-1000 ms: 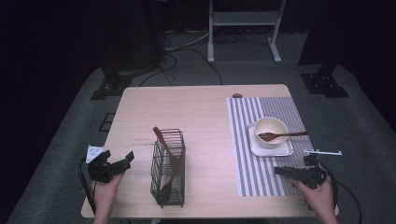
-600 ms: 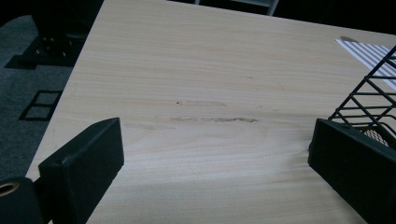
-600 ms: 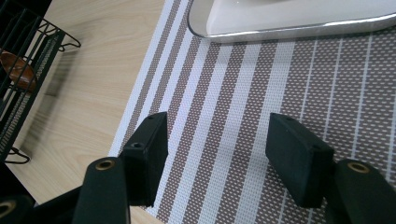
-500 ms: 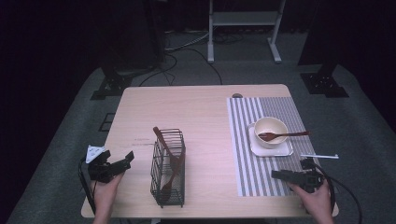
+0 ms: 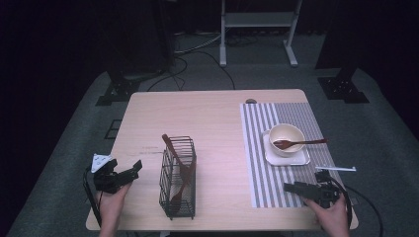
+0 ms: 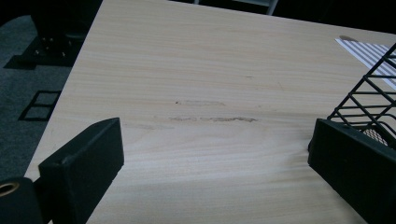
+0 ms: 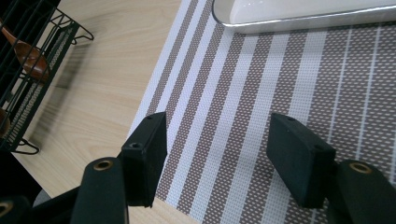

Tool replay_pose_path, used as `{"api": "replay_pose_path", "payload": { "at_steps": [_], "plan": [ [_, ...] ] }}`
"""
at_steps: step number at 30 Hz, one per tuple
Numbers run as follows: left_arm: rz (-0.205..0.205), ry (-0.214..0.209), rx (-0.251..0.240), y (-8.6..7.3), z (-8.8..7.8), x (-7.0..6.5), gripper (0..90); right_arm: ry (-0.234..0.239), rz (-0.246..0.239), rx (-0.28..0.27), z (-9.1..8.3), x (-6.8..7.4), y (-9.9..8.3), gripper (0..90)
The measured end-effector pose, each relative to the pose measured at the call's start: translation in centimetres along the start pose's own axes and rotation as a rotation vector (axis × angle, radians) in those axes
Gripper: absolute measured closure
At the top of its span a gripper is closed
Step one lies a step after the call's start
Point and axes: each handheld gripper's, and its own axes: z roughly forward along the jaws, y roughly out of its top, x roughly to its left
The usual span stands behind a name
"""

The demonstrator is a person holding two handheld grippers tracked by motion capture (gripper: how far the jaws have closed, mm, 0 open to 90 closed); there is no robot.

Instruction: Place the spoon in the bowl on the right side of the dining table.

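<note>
Both forearms come in from the near edge of the surface. The left gripper (image 5: 129, 170) sits low in the left hand (image 5: 112, 200), jaws spread wide with nothing between them. The right gripper (image 5: 291, 187), held in the right hand (image 5: 332, 215), points leftward, jaws apart and empty.

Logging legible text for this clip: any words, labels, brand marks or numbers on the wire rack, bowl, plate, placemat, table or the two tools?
None can be read.
Wire rack, bowl, plate: no print shows.
Striped placemat: stripes, no lettering.
Table: faint scuff marks, not writing.
Left tool and right tool: plain black, no label visible.
</note>
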Motion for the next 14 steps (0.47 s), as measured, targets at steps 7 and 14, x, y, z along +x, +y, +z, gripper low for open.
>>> {"api": "replay_pose_path", "payload": {
  "at_steps": [7, 14],
  "plan": [
    [-0.002, 0.000, -0.001, 0.0, 0.0, 0.0, 2.6, -0.016, -0.024, 0.008, 0.4, 0.6, -0.8, 36.1],
    [0.003, 0.000, 0.000, 0.1, 0.0, 0.0, 2.6, -0.029, -0.041, -0.005, 0.3, 1.0, -1.3, 35.6]
  ]
}}
